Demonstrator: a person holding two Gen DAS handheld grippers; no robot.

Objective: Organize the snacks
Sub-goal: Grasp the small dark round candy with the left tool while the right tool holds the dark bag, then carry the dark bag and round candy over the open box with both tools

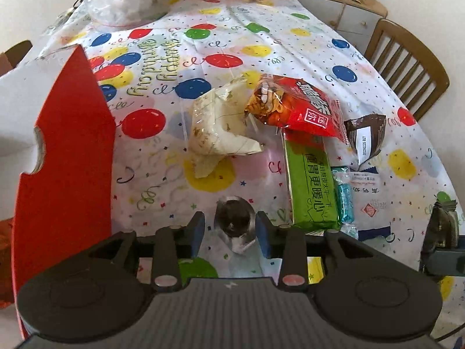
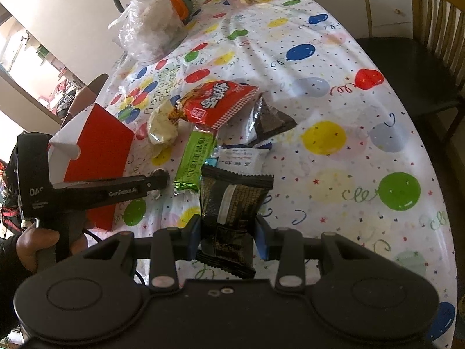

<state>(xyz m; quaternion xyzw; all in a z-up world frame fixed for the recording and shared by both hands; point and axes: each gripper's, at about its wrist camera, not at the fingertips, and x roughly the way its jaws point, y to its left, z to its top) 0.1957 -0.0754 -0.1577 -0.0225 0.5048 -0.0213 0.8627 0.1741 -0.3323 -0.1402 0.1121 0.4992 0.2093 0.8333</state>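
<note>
Right claw (image 2: 228,240) clamped on black packet (image 2: 232,203), left claw (image 1: 231,228) gripping round clear-wrapped snack (image 1: 234,222).

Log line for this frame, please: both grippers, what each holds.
left gripper: shut on small round clear-wrapped snack | right gripper: shut on black snack packet | red box: left of pile

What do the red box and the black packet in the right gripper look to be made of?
Red box: seems to be cardboard, matte red outside, white inside, with a raw cut edge at the notch. Black packet: looks like glossy plastic or foil film, with crimped zigzag ends and sheen; the right gripper is closed on it.
</note>
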